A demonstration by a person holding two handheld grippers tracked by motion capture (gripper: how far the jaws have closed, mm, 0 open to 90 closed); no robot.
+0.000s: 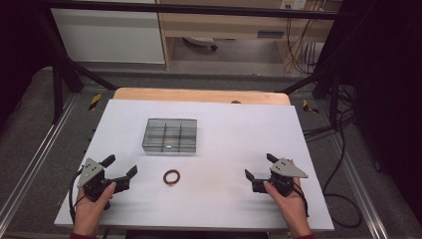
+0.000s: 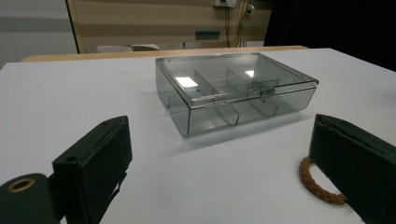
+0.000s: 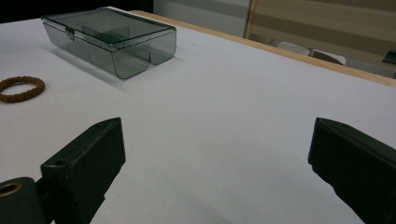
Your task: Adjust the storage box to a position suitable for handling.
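A clear grey plastic box [image 1: 169,135] with inner dividers and a closed lid sits on the white table top [image 1: 234,129], left of centre. In front of it lies a brown braided ring [image 1: 171,177]. My left gripper [image 1: 119,167] rests open near the front left, a short way left of the ring. In the left gripper view the box [image 2: 236,88] stands ahead between the jaws and the ring [image 2: 317,184] is partly hidden behind the right jaw. My right gripper [image 1: 259,167] is open at the front right with nothing between its jaws. Its view has the box [image 3: 109,39] and ring [image 3: 21,88] at far left.
A strip of wooden table [image 1: 201,95] shows beyond the white top. Black frame legs [image 1: 59,74] stand at the left and right. Cables [image 1: 343,184] trail on the floor to the right. White cabinets and a wooden shelf stand at the back.
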